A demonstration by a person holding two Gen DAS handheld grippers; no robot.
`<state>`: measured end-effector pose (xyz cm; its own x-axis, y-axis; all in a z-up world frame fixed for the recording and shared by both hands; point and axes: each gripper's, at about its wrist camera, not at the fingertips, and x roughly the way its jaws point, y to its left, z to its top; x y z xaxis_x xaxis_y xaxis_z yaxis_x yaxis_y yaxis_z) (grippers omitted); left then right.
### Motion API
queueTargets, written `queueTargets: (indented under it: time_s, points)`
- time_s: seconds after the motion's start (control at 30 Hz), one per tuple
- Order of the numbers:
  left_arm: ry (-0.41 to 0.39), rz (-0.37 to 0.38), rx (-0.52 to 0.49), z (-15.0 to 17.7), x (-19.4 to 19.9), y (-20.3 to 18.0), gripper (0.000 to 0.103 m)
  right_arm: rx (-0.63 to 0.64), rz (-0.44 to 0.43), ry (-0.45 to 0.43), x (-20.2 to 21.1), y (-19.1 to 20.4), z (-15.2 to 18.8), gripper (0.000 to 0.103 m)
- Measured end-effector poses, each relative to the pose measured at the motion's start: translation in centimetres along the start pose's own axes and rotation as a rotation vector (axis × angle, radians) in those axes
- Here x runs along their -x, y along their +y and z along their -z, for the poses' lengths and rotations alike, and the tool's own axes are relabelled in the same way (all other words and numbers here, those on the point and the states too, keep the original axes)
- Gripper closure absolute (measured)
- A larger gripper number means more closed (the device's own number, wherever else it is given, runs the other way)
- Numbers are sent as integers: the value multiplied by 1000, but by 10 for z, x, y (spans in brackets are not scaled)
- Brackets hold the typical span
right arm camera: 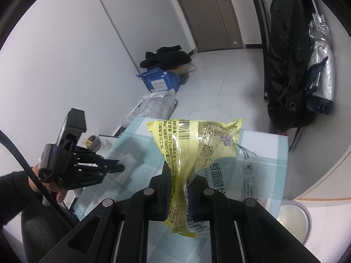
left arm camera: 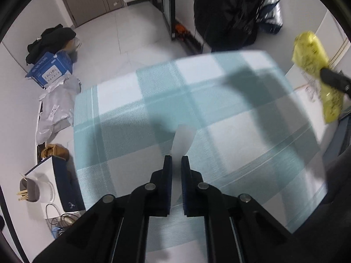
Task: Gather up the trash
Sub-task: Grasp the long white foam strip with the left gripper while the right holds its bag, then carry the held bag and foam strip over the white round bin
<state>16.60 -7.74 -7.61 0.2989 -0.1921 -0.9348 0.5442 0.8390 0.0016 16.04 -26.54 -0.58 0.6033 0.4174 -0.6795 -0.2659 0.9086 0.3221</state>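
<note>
While the right gripper (right arm camera: 178, 191) pinches the yellow wrapper (right arm camera: 195, 144) aloft above the checked tablecloth (left arm camera: 153, 100), collection is partway.
Nearby, the left gripper (left arm camera: 176, 162) hovers nearly closed, empty; the bin (right arm camera: 294, 219) sits low right, wrapper not yet dropped.

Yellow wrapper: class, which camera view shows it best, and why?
The right wrist view. There the yellow wrapper fills the centre, pinched in the right gripper, with its barcode and print readable. The left wrist view shows it only small and blurred at the right edge, above the checked tablecloth.
</note>
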Motion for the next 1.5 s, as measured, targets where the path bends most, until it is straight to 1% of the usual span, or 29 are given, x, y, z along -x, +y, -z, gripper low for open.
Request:
queueTargets:
  time_s: [0.17, 0.27, 0.37, 0.47, 0.57, 0.67, 0.83, 0.93, 1.03, 1.07, 1.2, 1.3, 1.33, 1.47, 1.5]
  points:
    - [-79, 49, -2, -12, 20, -23, 99, -5, 8, -44, 23, -2, -5, 91]
    - [-118, 104, 4, -21, 30, -40, 99, -7, 19, -90, 49, -7, -6, 91]
    - [-155, 143, -26, -34, 41, -69, 99, -15, 40, -129, 75, -14, -7, 91]
    - [-185, 204, -50, -49, 48, -101, 99, -18, 73, -164, 108, -26, -6, 91]
    - [-198, 272, -64, -65, 48, -134, 99, -26, 133, -176, 140, -49, 0, 91]
    - [-197, 334, -78, -78, 42, -165, 99, -88, 179, -183, 167, -83, 11, 91]
    - [-170, 393, -117, -95, 22, -218, 99, -231, 230, -201, 207, -142, 37, 91]
    - [-137, 425, -113, -106, 3, -243, 99, -297, 261, -203, 219, -172, 56, 91]
    - [-98, 458, -96, -112, -16, -261, 99, -379, 264, -203, 223, -202, 76, 91]
    - [-86, 467, -89, -110, -19, -267, 99, -415, 263, -201, 222, -214, 85, 91]
    - [-33, 483, -70, -117, -46, -283, 99, -502, 254, -174, 209, -250, 111, 91]
    - [5, 473, -58, -117, -65, -293, 99, -554, 240, -148, 191, -271, 128, 91]
    - [30, 469, -44, -118, -75, -295, 99, -570, 234, -139, 185, -278, 133, 91]
    - [121, 437, 10, -114, -101, -302, 99, -620, 201, -103, 152, -300, 149, 91]
    - [149, 412, 27, -113, -111, -303, 99, -639, 185, -90, 140, -307, 155, 91]
